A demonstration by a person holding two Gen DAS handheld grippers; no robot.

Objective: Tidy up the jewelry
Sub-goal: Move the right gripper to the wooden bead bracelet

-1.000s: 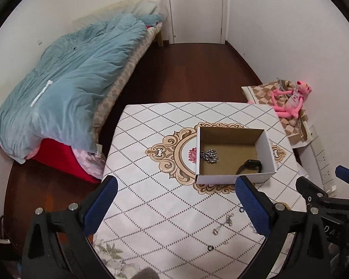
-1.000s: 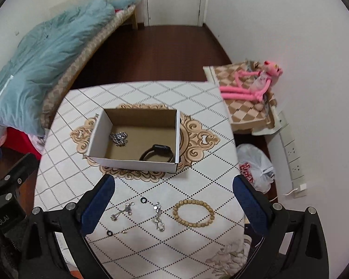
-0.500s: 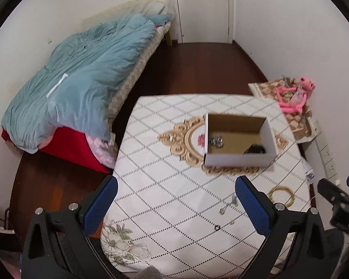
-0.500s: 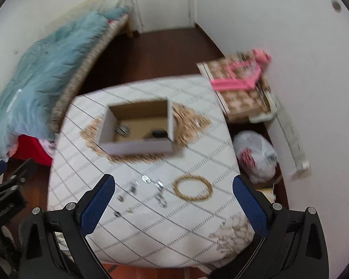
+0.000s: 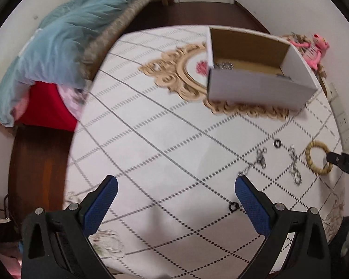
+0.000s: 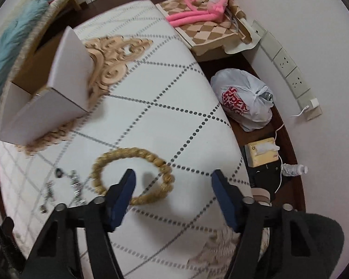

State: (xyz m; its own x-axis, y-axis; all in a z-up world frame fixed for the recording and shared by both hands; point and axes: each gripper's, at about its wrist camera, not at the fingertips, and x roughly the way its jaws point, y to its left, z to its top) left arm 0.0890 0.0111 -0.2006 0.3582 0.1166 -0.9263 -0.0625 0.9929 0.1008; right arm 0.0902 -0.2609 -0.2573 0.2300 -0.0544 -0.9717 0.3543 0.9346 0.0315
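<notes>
Left wrist view: the left gripper [image 5: 176, 194] hangs over the patterned tablecloth [image 5: 151, 144] with its jaws spread wide and nothing between them. Past it sits the white cardboard box [image 5: 256, 88] with some chain already inside, and off to the right lie the loose bits: a small black ring [image 5: 277, 143], a couple of silver chain pieces [image 5: 293, 167], and the beaded bracelet [image 5: 317, 157], with the other gripper's tip poking in just beside it. Right wrist view: the right gripper [image 6: 173, 181] is right down at the bracelet [image 6: 132, 174], jaws wide open and empty, the left finger planted inside the loop and the right finger outside it, so one side of the beads sits between them. It looks light and floppy, beads on a string, probably a bit slick, so I'd pinch straight across that strand. The box [image 6: 44, 97] is up-left, well apart.
</notes>
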